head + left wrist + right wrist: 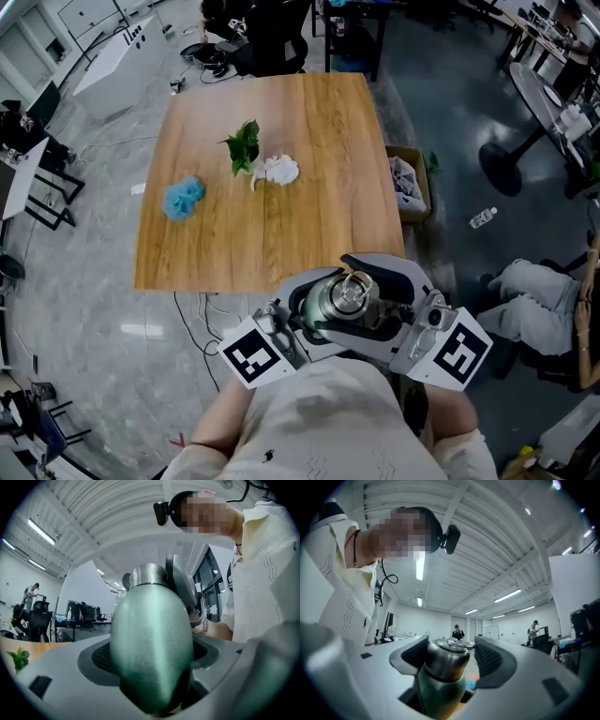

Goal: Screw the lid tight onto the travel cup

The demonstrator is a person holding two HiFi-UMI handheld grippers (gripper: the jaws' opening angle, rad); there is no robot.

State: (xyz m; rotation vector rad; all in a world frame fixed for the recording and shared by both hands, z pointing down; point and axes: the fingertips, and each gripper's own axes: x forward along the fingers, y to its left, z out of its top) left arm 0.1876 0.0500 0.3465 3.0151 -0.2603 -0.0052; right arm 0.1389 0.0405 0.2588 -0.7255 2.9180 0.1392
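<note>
Both grippers are held close in front of the person's torso, off the near edge of the desk [309, 122]. The travel cup [330, 307] is carried in the air between them, not resting on anything. In the head view its lid end faces up toward the camera.

Left hand-held gripper [152, 654]: clenched on the cup's green metallic body [152, 639]. In the left gripper view the body fills the space between the jaws, with both pads pressed against it. The steel collar shows at the far end of the cup.

Right hand-held gripper [450, 657]: jaws stand on either side of the steel lid [443, 660]. The lid sits off-centre and lies against one pad. A narrow gap shows between the lid and the other pad [490, 660], so this gripper is released, loosely bracketing the lid and not clamping it. The lid is seated on the mouth of the cup; how far it is threaded down cannot be told. A metal ring lies flat on the lid's top.

On the desk, well apart from the cup:
- a green leafy sprig [244, 145]
- a white crumpled wad [279, 170], just beside the sprig
- a blue puff [183, 198], nearer the left edge

An open cardboard box [409, 183] stands on the floor at the desk's right side.
</note>
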